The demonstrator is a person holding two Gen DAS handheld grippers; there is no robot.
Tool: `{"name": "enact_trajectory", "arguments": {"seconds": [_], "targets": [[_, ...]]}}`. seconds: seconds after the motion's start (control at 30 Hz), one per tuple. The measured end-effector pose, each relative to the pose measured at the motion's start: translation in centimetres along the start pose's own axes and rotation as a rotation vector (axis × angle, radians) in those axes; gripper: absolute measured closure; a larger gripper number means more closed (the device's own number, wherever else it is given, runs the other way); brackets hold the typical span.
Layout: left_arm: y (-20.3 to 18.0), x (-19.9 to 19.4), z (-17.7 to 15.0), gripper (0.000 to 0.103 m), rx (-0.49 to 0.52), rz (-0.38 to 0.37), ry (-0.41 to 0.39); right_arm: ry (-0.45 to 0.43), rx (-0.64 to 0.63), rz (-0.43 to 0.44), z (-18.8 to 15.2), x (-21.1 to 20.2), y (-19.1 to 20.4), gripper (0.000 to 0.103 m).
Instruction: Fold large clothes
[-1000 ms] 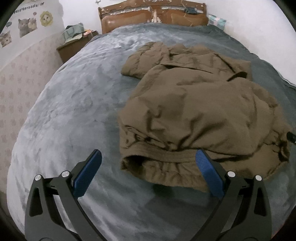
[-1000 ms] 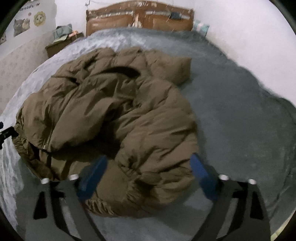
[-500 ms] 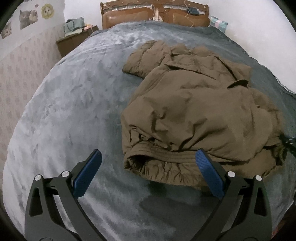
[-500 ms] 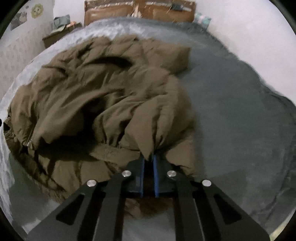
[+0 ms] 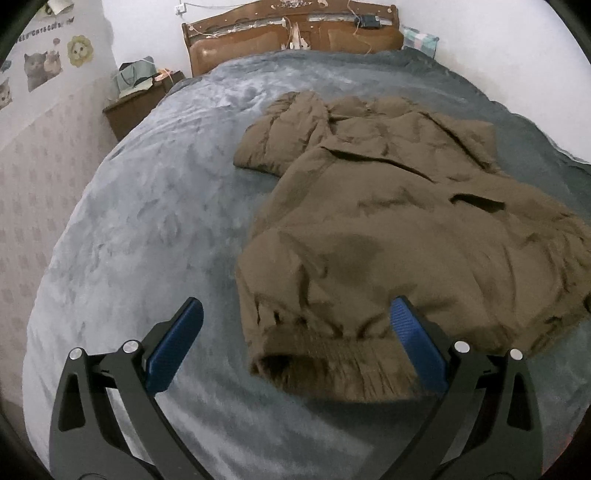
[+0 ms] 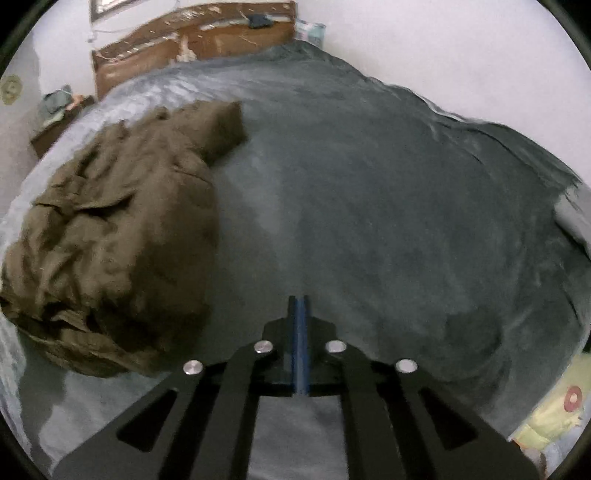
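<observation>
A large brown padded jacket [image 5: 388,221] lies crumpled on a grey bed blanket [image 5: 147,221]. My left gripper [image 5: 295,305] stands open just above the jacket's ribbed hem, one blue pad on each side of it and neither touching it. In the right wrist view the jacket [image 6: 122,229] lies bunched at the left. My right gripper [image 6: 299,299] is shut over bare blanket [image 6: 388,203], well to the right of the jacket, and no cloth shows between its pads.
A wooden headboard [image 5: 288,33] closes the far end of the bed. A cluttered nightstand [image 5: 136,107] stands by the left wall. A yellow-green patterned cloth [image 6: 550,417] lies off the bed's near right corner. Bare blanket stretches to the left and right of the jacket.
The right gripper shut on the jacket's near edge, then swung right; it is now shut with no cloth in it and the jacket lies to its left. The left gripper stayed open.
</observation>
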State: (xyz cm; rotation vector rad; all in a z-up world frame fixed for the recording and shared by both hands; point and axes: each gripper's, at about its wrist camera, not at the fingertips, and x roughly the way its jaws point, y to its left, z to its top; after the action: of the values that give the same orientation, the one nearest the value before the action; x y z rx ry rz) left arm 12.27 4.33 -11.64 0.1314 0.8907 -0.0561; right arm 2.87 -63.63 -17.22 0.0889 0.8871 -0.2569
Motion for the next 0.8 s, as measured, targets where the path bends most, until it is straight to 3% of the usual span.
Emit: {"name": "enact_trajectory", "arguments": {"seconds": [0.13, 0.2, 0.23, 0.27, 0.3, 0.33, 0.37, 0.4, 0.43, 0.47, 0.5, 0.57, 0.7, 0.8], "targets": [[0.3, 2.2, 1.8, 0.003, 0.016, 0.013, 0.019, -0.054, -0.039, 0.091, 1.0, -0.7, 4.1, 0.097], [0.2, 4.2, 2.5, 0.003, 0.021, -0.015, 0.064, -0.069, -0.045, 0.136, 1.7, -0.7, 6.3, 0.063], [0.1, 4.9, 2.5, 0.003, 0.021, -0.016, 0.083, -0.078, -0.044, 0.141, 1.7, -0.9, 6.8, 0.041], [0.1, 5.8, 2.5, 0.003, 0.022, -0.026, 0.109, -0.086, -0.044, 0.148, 2.0, -0.9, 7.6, 0.038], [0.1, 6.3, 2.4, 0.003, 0.021, -0.038, 0.123, -0.077, -0.045, 0.165, 2.2, -0.5, 8.3, 0.038], [0.2, 7.0, 2.2, 0.010, 0.011, -0.064, 0.141, -0.053, -0.037, 0.178, 2.3, 0.2, 9.0, 0.038], [0.4, 7.7, 1.9, 0.034, -0.001, -0.103, 0.166, -0.034, -0.032, 0.185, 2.3, 0.7, 9.2, 0.039], [0.6, 8.4, 1.6, 0.049, -0.024, -0.150, 0.204, 0.012, -0.025, 0.187, 2.0, 1.9, 9.7, 0.039], [0.9, 8.7, 1.3, 0.071, -0.043, -0.173, 0.222, 0.052, -0.024, 0.184, 1.8, 3.1, 10.0, 0.041], [1.2, 8.8, 1.0, 0.083, -0.062, -0.202, 0.230, 0.099, -0.027, 0.192, 1.1, 4.2, 10.4, 0.060], [1.4, 8.5, 0.6, 0.087, -0.076, -0.215, 0.226, 0.119, -0.039, 0.209, 0.6, 4.5, 10.6, 0.073], [1.6, 7.3, -0.2, 0.096, -0.083, -0.224, 0.211, 0.121, -0.077, 0.205, -0.3, 4.6, 11.1, 0.084], [1.6, 2.3, -3.3, 0.098, -0.070, -0.241, 0.151, 0.063, -0.255, 0.119, -2.1, 2.5, 11.7, 0.087], [2.4, -2.1, -6.4, 0.098, -0.106, -0.287, 0.108, 0.036, -0.310, 0.056, -2.6, 0.7, 9.1, 0.087]]}}
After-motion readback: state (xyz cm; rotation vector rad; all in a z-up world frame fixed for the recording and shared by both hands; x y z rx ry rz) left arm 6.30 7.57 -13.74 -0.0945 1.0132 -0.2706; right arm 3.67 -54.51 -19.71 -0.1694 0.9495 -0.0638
